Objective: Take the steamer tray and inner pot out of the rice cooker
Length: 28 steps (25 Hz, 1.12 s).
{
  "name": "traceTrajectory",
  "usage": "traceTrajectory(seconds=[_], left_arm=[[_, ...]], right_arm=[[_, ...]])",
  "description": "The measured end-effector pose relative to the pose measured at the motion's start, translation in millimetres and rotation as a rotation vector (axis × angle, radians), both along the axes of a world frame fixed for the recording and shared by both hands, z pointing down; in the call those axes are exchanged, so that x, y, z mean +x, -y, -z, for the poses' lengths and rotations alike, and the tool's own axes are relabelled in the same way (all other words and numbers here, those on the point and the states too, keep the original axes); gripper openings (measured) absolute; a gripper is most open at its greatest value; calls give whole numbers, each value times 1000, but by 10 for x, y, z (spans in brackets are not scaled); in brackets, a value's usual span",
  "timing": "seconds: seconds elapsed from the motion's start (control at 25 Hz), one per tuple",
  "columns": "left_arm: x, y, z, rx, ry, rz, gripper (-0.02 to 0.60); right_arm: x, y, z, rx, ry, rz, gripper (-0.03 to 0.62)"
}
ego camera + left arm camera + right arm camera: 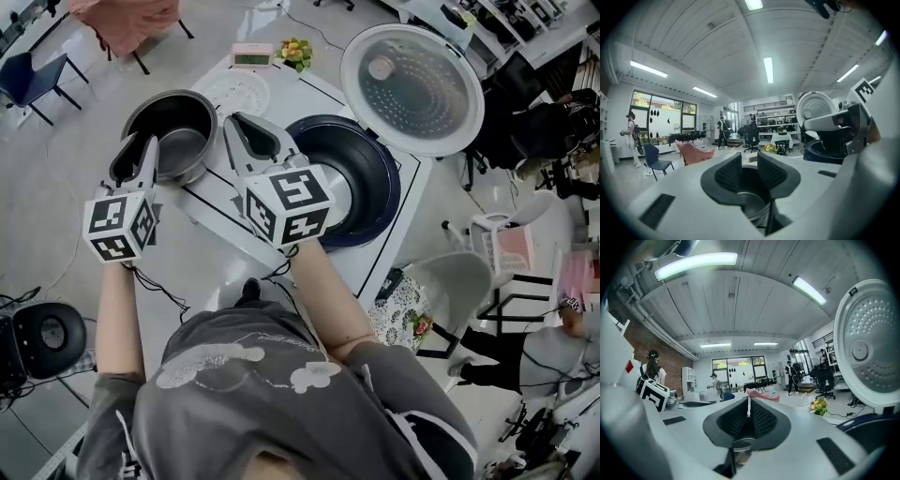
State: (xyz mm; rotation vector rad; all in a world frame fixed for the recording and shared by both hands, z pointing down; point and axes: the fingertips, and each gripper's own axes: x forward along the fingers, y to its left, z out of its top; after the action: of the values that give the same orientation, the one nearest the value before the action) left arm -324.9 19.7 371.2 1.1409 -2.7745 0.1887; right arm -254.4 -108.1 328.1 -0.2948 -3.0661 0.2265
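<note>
The dark metal inner pot (pixel 178 117) stands on the white table (pixel 211 211), left of the open rice cooker (pixel 370 202). The white perforated steamer tray (pixel 234 92) lies flat behind the pot. My left gripper (pixel 142 148) hovers over the pot's left rim; its jaws stand a narrow gap apart, with only the pot's inside (pixel 752 201) showing below them and nothing between the pads (pixel 729 174). My right gripper (pixel 239 127) is over the pot's right rim, its pads (pixel 761 418) pressed almost together with nothing held.
The cooker's round lid (pixel 412 89) stands raised at the back right. A small pink display (pixel 251 54) and a flower posy (pixel 295 52) sit at the table's far edge. Chairs (pixel 450 281) and seated people surround the table. The pot is near the table's left edge.
</note>
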Motion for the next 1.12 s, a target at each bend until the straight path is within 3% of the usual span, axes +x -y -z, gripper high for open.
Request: traceTrajectory(seconds=[0.2,0.4,0.56,1.12], left_arm=[[322,-142,-147,-25,-89,-87,9],[724,-552,-241,-60,-149,-155,8],[929,-933,-278,-75,-163,-162,8],[2057,-2033,-324,0,-215,-187,6]], right_arm=[[207,-138,12,-66,9,-3,29],[442,-443,-22,-40,3,-42,28],[660,-608,-13,-57,1,-87,28],[1936,-1547,-264,7,-85,-130,28]])
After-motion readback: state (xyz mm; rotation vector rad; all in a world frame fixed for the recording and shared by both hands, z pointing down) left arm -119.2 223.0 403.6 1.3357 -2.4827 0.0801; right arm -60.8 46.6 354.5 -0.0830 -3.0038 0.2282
